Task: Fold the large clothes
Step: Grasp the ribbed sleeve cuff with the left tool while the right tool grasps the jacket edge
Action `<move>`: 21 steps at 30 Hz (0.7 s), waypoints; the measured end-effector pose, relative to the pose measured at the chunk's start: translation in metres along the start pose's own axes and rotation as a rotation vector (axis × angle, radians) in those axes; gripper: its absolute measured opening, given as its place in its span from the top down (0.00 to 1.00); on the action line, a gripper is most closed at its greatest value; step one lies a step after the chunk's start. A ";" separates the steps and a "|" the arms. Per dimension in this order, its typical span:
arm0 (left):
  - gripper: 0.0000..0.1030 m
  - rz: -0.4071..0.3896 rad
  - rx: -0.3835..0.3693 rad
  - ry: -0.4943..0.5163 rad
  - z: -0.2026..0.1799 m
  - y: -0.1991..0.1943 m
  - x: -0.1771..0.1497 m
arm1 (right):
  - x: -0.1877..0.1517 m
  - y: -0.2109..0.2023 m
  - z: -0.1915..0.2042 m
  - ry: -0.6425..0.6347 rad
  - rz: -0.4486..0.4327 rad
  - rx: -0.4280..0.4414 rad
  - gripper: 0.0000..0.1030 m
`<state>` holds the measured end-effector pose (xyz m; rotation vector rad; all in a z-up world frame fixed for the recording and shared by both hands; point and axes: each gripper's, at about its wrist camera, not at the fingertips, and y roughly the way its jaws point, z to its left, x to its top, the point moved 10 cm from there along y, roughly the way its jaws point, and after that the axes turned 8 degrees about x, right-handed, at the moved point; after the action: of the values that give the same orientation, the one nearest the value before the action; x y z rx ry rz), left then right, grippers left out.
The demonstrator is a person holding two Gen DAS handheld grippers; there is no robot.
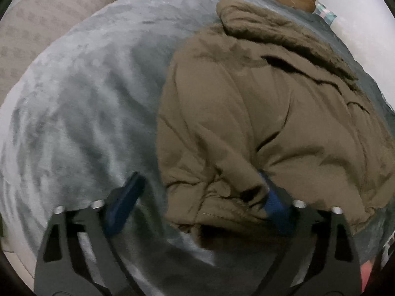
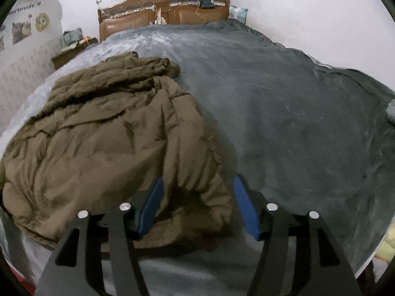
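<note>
Both tools stand released, jaws spread wide. We see the left tool (image 1: 200, 192) at the near hem of the olive padded coat (image 1: 259, 123): its right blue pad (image 1: 274, 199) touches the cuff fabric, while its left pad (image 1: 126, 197) sits over bare bedding. We see the right tool (image 2: 198, 207) straddling the coat's (image 2: 106, 135) near corner, with fabric bunched between its pads and neither pad pressing it. We note that the coat lies crumpled on the grey blanket (image 2: 284, 111) covering the bed, its furry hood (image 1: 271, 27) pointing toward the wooden headboard (image 2: 163, 12). Beyond the bed, a nightstand (image 2: 71, 51) stands against the wall, with animal stickers (image 2: 22, 29) above it.
</note>
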<state>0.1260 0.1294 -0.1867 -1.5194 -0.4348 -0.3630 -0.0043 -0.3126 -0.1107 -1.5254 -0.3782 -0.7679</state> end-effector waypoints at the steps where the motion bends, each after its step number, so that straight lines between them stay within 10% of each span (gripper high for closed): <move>1: 0.36 0.002 -0.010 0.000 -0.003 0.000 -0.002 | -0.002 0.000 -0.003 0.002 0.004 -0.008 0.41; 6: 0.56 -0.033 0.024 0.088 -0.020 -0.009 -0.002 | -0.011 0.005 -0.015 0.028 0.043 -0.014 0.41; 21: 0.55 -0.032 0.037 0.101 -0.020 -0.008 -0.001 | -0.043 0.031 -0.025 0.168 0.124 0.110 0.28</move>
<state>0.1224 0.1091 -0.1798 -1.4521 -0.3841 -0.4525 -0.0211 -0.3316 -0.1639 -1.3577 -0.1957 -0.7589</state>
